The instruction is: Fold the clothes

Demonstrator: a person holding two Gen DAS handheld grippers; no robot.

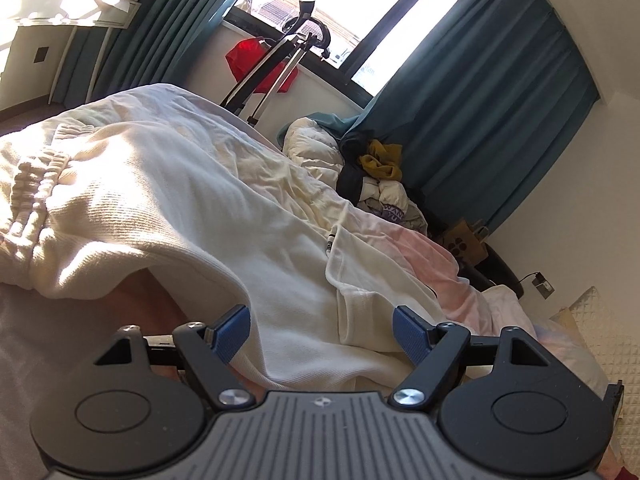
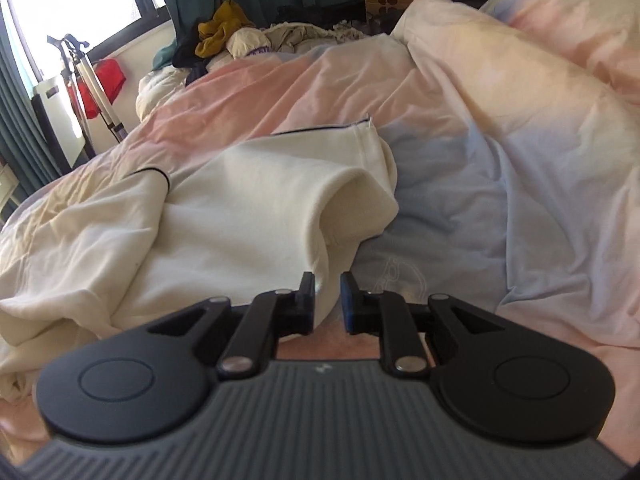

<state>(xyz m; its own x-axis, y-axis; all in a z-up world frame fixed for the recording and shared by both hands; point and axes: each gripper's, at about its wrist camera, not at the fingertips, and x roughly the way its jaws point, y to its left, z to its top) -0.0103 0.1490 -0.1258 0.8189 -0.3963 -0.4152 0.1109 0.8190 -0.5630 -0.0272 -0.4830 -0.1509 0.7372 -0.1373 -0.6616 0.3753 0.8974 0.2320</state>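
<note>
Left tongs point(image 1: 322, 334) wide open over the cream garment point(image 1: 168, 216), gripping nothing. Right tongs point(image 2: 327, 300) narrowed to a small gap at the garment's edge, pads not visibly pinching cloth. Garment lies crumpled on the bed's pastel duvet point(image 2: 500, 168).

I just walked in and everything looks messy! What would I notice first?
Probably the big cream garment spread across the pastel pink and blue duvet, right in front of both grippers. Next, the pile of clothes with a mustard piece on top, heaped at the bed's far edge near the teal curtains. A red bag hangs under the bright window.
</note>
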